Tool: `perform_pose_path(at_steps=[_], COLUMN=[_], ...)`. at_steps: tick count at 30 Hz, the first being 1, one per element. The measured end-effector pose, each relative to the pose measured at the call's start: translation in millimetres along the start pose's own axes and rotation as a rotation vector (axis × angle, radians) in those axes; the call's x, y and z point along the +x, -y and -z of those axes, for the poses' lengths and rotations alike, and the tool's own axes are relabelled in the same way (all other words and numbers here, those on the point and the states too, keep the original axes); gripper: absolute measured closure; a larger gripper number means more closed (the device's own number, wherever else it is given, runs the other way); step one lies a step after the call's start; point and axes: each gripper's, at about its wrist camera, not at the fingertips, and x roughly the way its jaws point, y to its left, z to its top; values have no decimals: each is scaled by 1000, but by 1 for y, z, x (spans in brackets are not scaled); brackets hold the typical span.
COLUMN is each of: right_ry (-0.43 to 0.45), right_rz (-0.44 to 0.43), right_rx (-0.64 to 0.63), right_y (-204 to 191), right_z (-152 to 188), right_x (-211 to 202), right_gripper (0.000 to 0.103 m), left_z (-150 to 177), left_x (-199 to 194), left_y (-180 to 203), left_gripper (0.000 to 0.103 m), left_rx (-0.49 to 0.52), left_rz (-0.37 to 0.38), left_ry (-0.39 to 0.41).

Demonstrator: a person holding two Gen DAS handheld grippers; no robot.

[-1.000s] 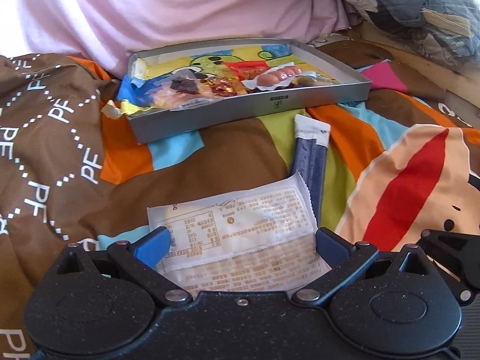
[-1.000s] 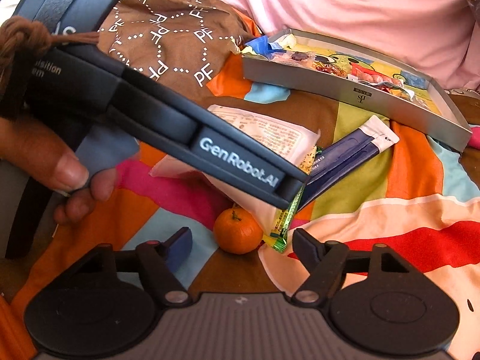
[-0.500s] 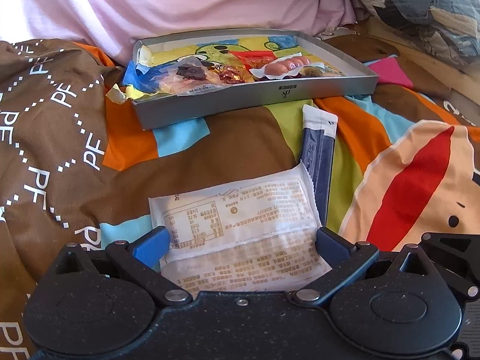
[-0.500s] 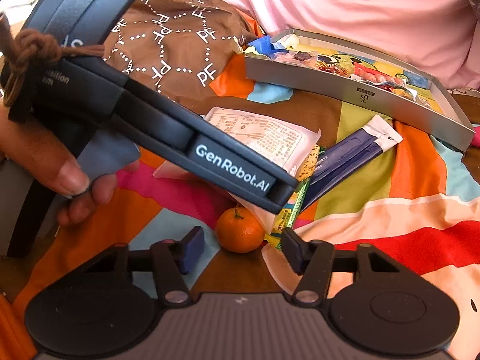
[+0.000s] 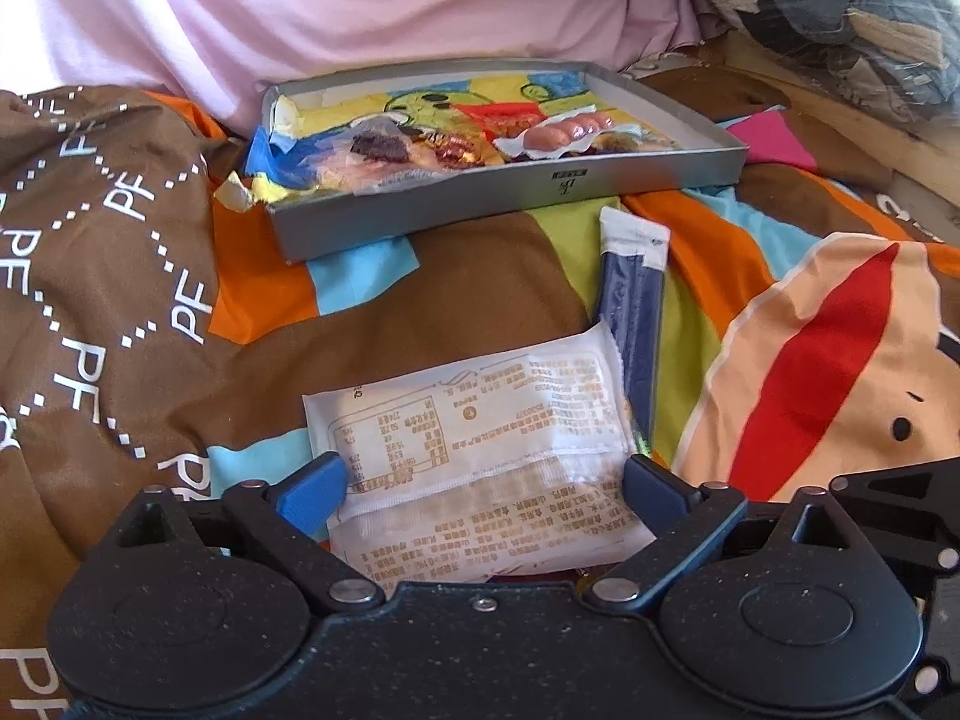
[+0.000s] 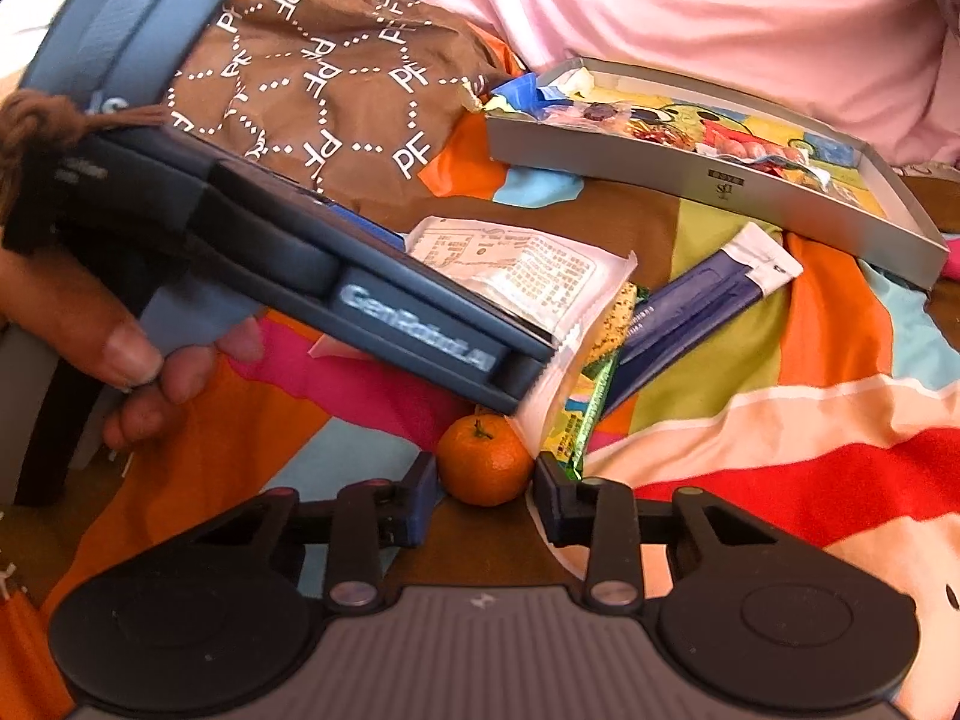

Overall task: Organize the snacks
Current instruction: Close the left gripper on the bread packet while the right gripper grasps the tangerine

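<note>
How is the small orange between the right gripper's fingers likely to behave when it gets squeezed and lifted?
The orange is round, so it may roll on the soft blanket if nudged. Its peel looks smooth and slightly glossy, so it could slip between the right gripper's narrow pads. It is probably soft: a hard squeeze might bruise it.

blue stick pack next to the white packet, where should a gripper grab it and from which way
Probably by its white end, coming from the tray side. The blue stick pack lies flat and narrow, so close the fingers across its width. Its lower end tucks under the green wrapper and white packet; the white end is free.
</note>
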Motion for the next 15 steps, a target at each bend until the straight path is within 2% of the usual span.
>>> perform_pose_path(at_steps=[5, 8, 10, 13, 15], right_ry=[1, 8, 11, 12, 14], right_rz=[1, 10, 0, -10, -11], right_rx=[27, 44, 73, 108, 118], right_y=[5, 9, 16, 25, 29], right_z=[4, 10, 13, 16, 20], right_x=[-10, -20, -25, -30, -33], right_gripper=[65, 65, 65, 65, 65], left_z=[1, -4, -11, -24, -34], left_x=[-10, -19, -20, -11, 2], left_y=[-4, -3, -3, -6, -9], left_gripper=[7, 7, 6, 6, 6], left_rx=[9, 96, 170, 284, 374], left_rz=[7, -14, -1, 117, 264], left_ry=[4, 71, 123, 157, 108])
